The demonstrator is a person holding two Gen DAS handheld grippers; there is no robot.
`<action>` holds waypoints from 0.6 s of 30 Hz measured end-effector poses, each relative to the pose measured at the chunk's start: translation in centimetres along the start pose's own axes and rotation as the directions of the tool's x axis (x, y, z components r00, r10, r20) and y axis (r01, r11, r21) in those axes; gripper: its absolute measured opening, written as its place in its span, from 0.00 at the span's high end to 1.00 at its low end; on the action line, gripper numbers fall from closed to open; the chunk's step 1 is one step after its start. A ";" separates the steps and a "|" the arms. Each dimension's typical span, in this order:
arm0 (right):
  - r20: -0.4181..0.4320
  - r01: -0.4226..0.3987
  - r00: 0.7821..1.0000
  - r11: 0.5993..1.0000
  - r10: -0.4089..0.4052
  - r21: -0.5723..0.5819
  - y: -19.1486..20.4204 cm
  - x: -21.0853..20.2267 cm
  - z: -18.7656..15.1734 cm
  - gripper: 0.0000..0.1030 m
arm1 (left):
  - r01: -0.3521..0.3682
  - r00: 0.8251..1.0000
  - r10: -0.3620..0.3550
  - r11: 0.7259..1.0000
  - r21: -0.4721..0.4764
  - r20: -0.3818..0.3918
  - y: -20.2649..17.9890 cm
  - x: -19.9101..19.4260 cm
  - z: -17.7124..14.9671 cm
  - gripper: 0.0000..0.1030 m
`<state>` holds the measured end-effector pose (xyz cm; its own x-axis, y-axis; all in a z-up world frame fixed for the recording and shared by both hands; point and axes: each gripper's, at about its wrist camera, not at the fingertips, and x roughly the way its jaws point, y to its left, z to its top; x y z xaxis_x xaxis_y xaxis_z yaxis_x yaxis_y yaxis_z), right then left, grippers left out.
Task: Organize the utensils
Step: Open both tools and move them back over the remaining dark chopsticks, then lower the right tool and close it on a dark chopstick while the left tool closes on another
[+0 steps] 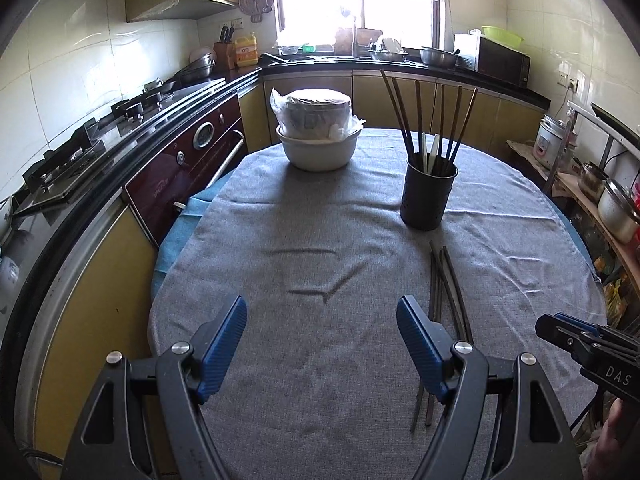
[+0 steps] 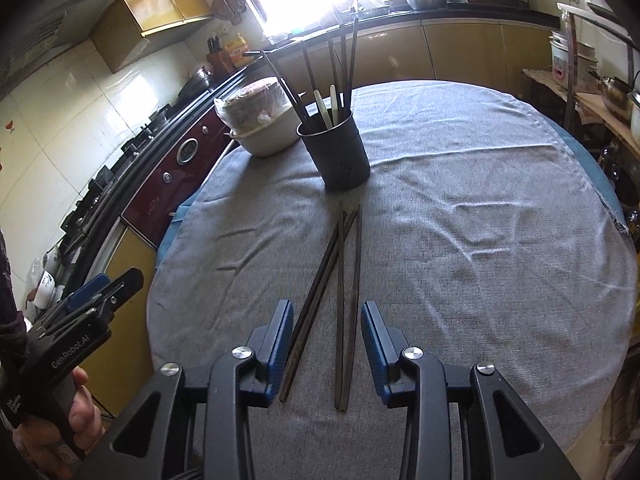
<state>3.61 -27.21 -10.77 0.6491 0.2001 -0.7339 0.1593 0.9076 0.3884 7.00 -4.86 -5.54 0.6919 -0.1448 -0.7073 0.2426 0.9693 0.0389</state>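
Note:
Several dark chopsticks [image 2: 344, 292] lie loose on the grey tablecloth [image 2: 480, 220]; they also show in the left wrist view [image 1: 442, 292]. A black perforated utensil holder [image 1: 427, 194] stands beyond them, holding several chopsticks and two white utensils; it also shows in the right wrist view [image 2: 335, 150]. My right gripper [image 2: 327, 312] is open, its jaws either side of the chopsticks' near ends, above the cloth. My left gripper [image 1: 321, 308] is open and empty over bare cloth, left of the chopsticks.
A white bowl [image 1: 318, 150] with a plastic-wrapped pot on it stands at the table's far left. A counter with a gas hob and oven [image 1: 188, 156] runs along the left. Shelves with pots [image 1: 616, 204] stand at the right.

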 end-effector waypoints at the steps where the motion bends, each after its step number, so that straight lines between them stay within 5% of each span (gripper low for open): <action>1: -0.003 -0.001 1.000 1.000 0.001 0.000 -0.1 0.1 0.0 0.64 | 0.000 1.000 0.000 1.000 -0.001 -0.003 0.0 0.1 0.0 0.24; 18: -0.064 0.015 0.998 1.000 -0.014 0.012 -0.5 2.9 0.6 0.63 | 0.018 0.998 -0.018 1.000 -0.002 -0.060 -0.2 3.3 -0.2 0.24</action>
<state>5.86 -27.34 -12.78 0.5981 0.2103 -0.7733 0.1783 0.9058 0.3843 9.13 -5.48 -8.04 0.6449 -0.1504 -0.7493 0.2538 0.9669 0.0244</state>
